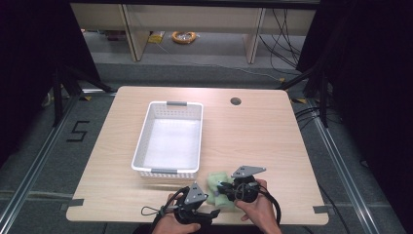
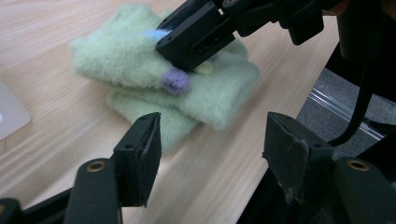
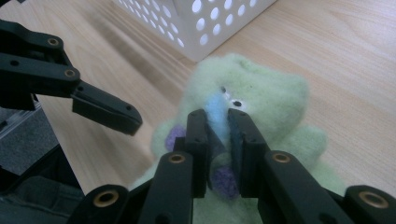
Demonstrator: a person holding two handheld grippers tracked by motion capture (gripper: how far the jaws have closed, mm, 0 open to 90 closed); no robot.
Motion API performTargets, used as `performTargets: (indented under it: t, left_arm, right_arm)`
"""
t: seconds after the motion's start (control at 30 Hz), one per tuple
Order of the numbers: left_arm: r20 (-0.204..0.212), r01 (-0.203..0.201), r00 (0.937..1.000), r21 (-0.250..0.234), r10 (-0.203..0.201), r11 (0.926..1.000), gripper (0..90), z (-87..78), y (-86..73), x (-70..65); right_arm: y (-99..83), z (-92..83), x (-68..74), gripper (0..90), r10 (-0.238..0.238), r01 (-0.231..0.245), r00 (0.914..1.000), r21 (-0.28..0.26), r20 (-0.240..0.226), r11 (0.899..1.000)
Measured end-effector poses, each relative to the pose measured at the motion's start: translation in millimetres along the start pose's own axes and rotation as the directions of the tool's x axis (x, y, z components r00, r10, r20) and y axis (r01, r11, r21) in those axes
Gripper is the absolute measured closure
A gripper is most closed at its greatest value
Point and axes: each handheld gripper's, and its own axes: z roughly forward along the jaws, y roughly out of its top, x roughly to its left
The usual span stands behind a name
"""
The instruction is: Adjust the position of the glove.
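Green fleece cloth (image 1: pixel 217 187): a pale green, fuzzy, folded piece lying in layers on my surface (image 1: pixel 253 136), close to the near edge and a little right of the middle. It carries small sewn-on bits: a purple knob (image 2: pixel 176 80), a light blue patch (image 3: pixel 216 106) and a small yellowish dot.
Right gripper (image 3: pixel 218 140): it sits on top of the cloth, coming in from the right; my jaws are nearly together and pinch a small ridge of the fleece with the blue patch between the pads. In the left gripper view its black jaw tip presses into the top layer of the cloth.
Left gripper (image 2: pixel 212 142): my jaws are spread wide with nothing between them, held just near and left of the cloth, over the surface's near edge, not touching the fleece.
My hands (image 1: pixel 260 207): both come in from the near edge, the right one wrapped round its gripper beside the cloth.
White basket (image 1: pixel 168 139): perforated plastic, standing on the surface just far and left of the cloth, apart from it.
Cable hole (image 1: pixel 235 101): a dark round opening in the surface far off, right of the basket.
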Motion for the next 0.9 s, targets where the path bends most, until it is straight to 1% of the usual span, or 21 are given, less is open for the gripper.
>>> performTargets:
  t: [0.03,0.07,0.1,0.13,0.17,0.2,0.27,0.4,0.43,0.47,0.53,0.57,0.6,0.63,0.7,0.73,0.77,0.8,0.83,0.87,0.9]
  left_arm:
    - [0.007,-0.007,0.9999,0.024,0.007,0.9997,38.0,1.9,1.4,0.3]
    - [0.007,-0.007,0.9999,0.024,0.007,0.9997,39.7,1.9,1.4,0.3]
    - [0.012,-0.017,0.9998,0.021,0.017,0.9996,39.7,3.5,2.0,-1.0]
    - [-0.005,-0.034,0.9994,0.014,0.034,0.9993,40.9,5.2,2.7,-1.9]
    - [-0.014,-0.048,0.9987,0.024,0.048,0.9986,44.7,6.1,3.7,-2.1]
    - [-0.011,-0.046,0.9989,0.026,0.046,0.9986,44.7,8.2,4.2,-3.0]
    - [-0.031,-0.085,0.9958,0.042,0.087,0.9955,48.1,12.9,6.1,-2.4]
    - [-0.040,-0.096,0.9944,0.045,0.098,0.9944,55.5,17.7,6.5,-3.7]
    - [-0.067,-0.100,0.9923,0.057,0.104,0.9934,59.5,18.5,6.4,-3.3]
    - [-0.067,-0.100,0.9923,0.057,0.104,0.9934,61.6,18.5,6.4,-3.3]
    - [-0.062,-0.113,0.9913,0.047,0.116,0.9925,65.0,16.9,7.7,-3.9]
    - [-0.075,-0.126,0.9886,0.064,0.131,0.9899,71.9,15.0,8.1,-3.8]
    - [-0.076,-0.157,0.9838,0.067,0.162,0.9853,71.9,13.7,9.2,-3.4]
    - [-0.080,-0.170,0.9811,0.078,0.176,0.9823,77.6,13.3,9.3,-2.6]
    - [-0.073,-0.150,0.9853,0.062,0.154,0.9867,79.9,12.7,8.7,-4.2]
    - [-0.072,-0.179,0.9804,0.065,0.183,0.9817,83.1,9.1,10.3,-2.8]
    - [-0.072,-0.179,0.9804,0.065,0.183,0.9817,83.7,9.1,10.3,-2.8]
    - [-0.076,-0.160,0.9835,0.057,0.164,0.9855,83.7,7.2,10.6,-3.9]
    - [-0.078,-0.174,0.9812,0.046,0.177,0.9838,84.4,1.7,14.2,-2.3]
    - [-0.078,-0.165,0.9828,0.036,0.167,0.9856,84.6,-0.5,15.7,-1.6]
    - [-0.085,-0.184,0.9788,0.036,0.186,0.9823,84.7,-3.7,17.7,1.2]
  right_arm:
    - [-0.3,-0.7,-0.8,78.4,0.010,-0.010,0.9999,0.002,-0.006,1.000]
    - [-0.3,-0.7,-0.8,78.4,0.010,-0.010,0.9999,0.002,-0.006,1.000]
    - [-0.4,-1.3,0.6,78.4,0.028,-0.028,0.9996,0.004,-0.007,1.000]
    - [-0.4,-0.9,-2.3,78.3,0.003,-0.003,0.9998,-0.005,-0.019,1.000]
    - [-0.4,-1.9,-3.0,78.0,0.014,-0.014,0.9998,-0.005,-0.014,1.000]
    - [-0.4,-1.9,-3.0,78.0,0.014,-0.014,0.9998,-0.005,-0.014,1.000]
    - [-0.5,-2.2,-3.3,78.3,0.028,-0.029,0.9995,-0.011,-0.016,1.000]
    - [-0.3,-3.2,-4.9,79.2,0.024,-0.025,0.9993,-0.007,-0.027,1.000]
    - [-0.7,-4.0,-5.8,80.0,0.021,-0.021,0.9995,-0.006,-0.023,1.000]
    - [-1.0,-3.7,-6.3,80.3,0.024,-0.024,0.9991,-0.013,-0.035,1.000]
    - [-1.0,-4.4,-6.6,80.7,0.028,-0.028,0.9987,-0.010,-0.042,1.000]
    - [-1.0,-6.2,-6.4,81.2,0.027,-0.027,0.9991,-0.015,-0.034,1.000]
    - [-1.0,-6.2,-6.4,81.2,0.027,-0.027,0.9991,-0.015,-0.034,1.000]
    - [-0.9,-7.5,-6.4,81.4,0.034,-0.034,0.9988,-0.021,-0.034,0.999]
    - [-0.8,-8.2,-6.6,81.7,0.031,-0.031,0.9989,-0.022,-0.035,0.999]
    - [-0.3,-10.4,-6.4,82.5,0.025,-0.026,0.9992,-0.030,-0.031,0.999]
    - [-0.3,-10.4,-6.4,82.5,0.025,-0.026,0.9992,-0.030,-0.031,0.999]
    - [0.2,-11.4,-6.0,82.8,0.019,-0.021,0.9988,-0.038,-0.045,0.999]
    - [2.2,-17.7,-3.8,83.1,0.012,-0.014,0.9993,-0.050,-0.036,0.999]
    - [3.1,-19.9,-2.6,83.2,0.014,-0.017,0.9988,-0.059,-0.048,0.998]
    - [3.3,-21.8,-1.1,83.2,0.015,-0.019,0.9987,-0.075,-0.048,0.997]
